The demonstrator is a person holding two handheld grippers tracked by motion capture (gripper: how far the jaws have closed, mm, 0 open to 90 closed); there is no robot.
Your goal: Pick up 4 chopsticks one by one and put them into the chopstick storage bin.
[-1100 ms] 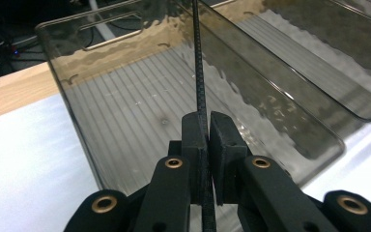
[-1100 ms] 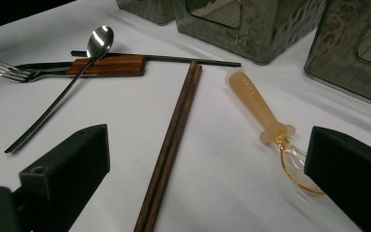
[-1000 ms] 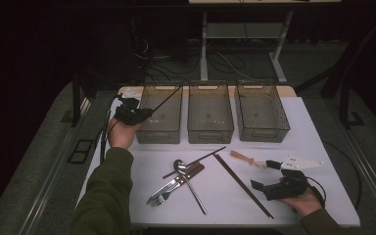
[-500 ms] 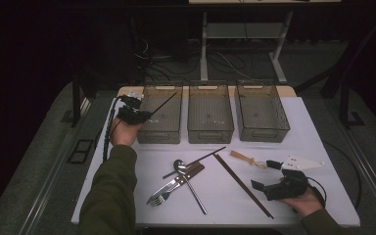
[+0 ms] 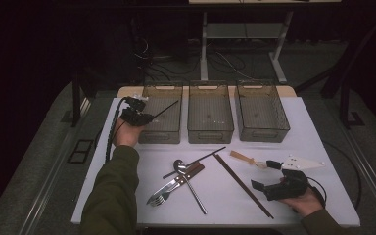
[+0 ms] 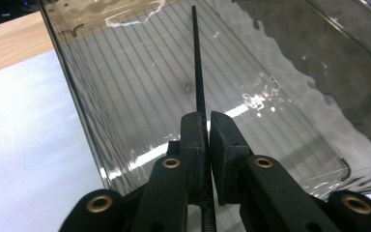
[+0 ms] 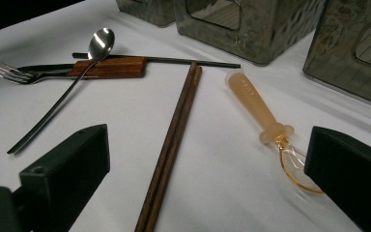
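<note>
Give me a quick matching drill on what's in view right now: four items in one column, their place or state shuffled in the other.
1. black chopstick
2. left gripper
3. right gripper
4. brown chopsticks

a. jaws wide open, low over the table
b. lying together on the white table
c. pinched, slanting over the left bin
d. shut on a thin stick

Pairs: 1-c, 2-d, 3-a, 4-b

no readable text, labels or numbers
</note>
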